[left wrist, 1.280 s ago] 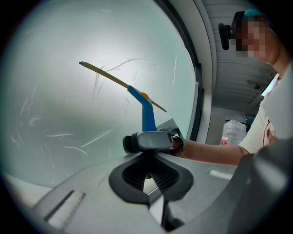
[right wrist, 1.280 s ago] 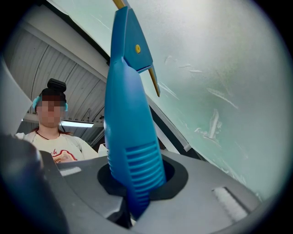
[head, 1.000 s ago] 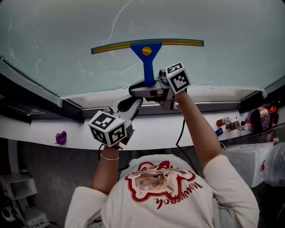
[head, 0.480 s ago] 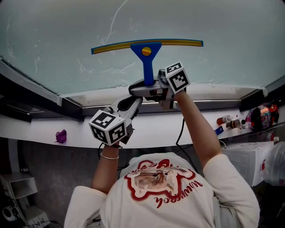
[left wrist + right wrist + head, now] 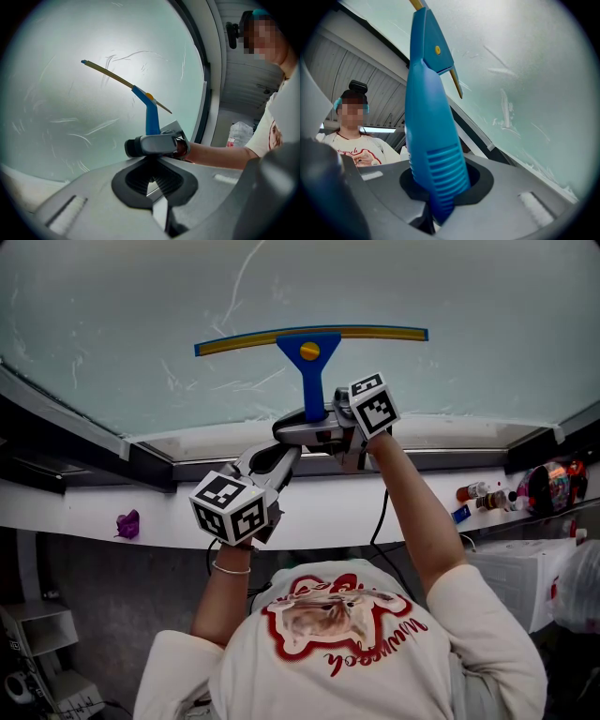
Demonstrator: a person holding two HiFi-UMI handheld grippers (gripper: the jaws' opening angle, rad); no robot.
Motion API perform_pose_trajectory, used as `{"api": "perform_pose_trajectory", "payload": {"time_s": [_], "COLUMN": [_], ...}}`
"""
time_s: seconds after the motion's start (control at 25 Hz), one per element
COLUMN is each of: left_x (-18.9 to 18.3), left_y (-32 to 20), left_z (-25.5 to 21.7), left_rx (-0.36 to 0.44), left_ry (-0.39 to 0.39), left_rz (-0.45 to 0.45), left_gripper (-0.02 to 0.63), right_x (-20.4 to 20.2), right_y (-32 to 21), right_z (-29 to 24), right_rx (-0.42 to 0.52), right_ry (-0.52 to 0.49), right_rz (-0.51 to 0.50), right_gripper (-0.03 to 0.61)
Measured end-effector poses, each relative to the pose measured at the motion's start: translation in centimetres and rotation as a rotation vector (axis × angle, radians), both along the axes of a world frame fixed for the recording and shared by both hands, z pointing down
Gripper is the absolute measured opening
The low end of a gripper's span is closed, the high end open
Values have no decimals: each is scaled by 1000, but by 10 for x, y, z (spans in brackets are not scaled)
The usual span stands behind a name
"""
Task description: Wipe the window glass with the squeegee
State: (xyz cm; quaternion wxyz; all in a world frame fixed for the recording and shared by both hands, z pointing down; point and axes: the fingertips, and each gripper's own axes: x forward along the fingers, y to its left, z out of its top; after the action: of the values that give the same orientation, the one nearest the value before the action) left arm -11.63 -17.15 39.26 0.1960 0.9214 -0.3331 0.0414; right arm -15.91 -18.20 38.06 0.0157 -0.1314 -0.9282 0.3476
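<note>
Right gripper: clamped on the squeegee, jaws pinching the ribbed lower end of its blue handle.
Left gripper: jaws pressed together with nothing between them. It sits below and to the left of the right gripper, close by, and points up at it.
Squeegee place: straight ahead of the right gripper's jaws, reaching up the glass, with the blade at the far end.
Axes: the handle runs in line with the right gripper's jaws. The yellow blade lies across it, side to side, so the two form a T.
Blade contact: it appears to lie against the glass, though no view shows the contact edge closely.
Nearer hand: the right one, which has the tool. The left gripper is farther from the blade and touches no part of the squeegee.
Smears: white streaks on the glass to both sides of the blade, and between the blade and the right gripper.
Counts: one squeegee, one blade, two grippers, one pane in view.
Step, as a judgement: wipe under way. The next stroke likely runs along the handle's line, back toward the right gripper, and depends on the blade staying flat and crosswise.
</note>
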Motion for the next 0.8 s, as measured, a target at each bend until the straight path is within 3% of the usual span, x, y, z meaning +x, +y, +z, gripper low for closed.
{"api": "perform_pose_trajectory", "payload": {"time_s": [0.8], "left_x": [-1], "left_y": [-1], "left_z": [18], "left_rx": [-46], "left_ry": [3], "left_rz": [-8], "left_gripper": [2], "right_x": [-1], "right_y": [-1], "right_z": [19], "right_rx": [-22], "right_ry": [-4], "right_rz": [3], "right_gripper": [77]}}
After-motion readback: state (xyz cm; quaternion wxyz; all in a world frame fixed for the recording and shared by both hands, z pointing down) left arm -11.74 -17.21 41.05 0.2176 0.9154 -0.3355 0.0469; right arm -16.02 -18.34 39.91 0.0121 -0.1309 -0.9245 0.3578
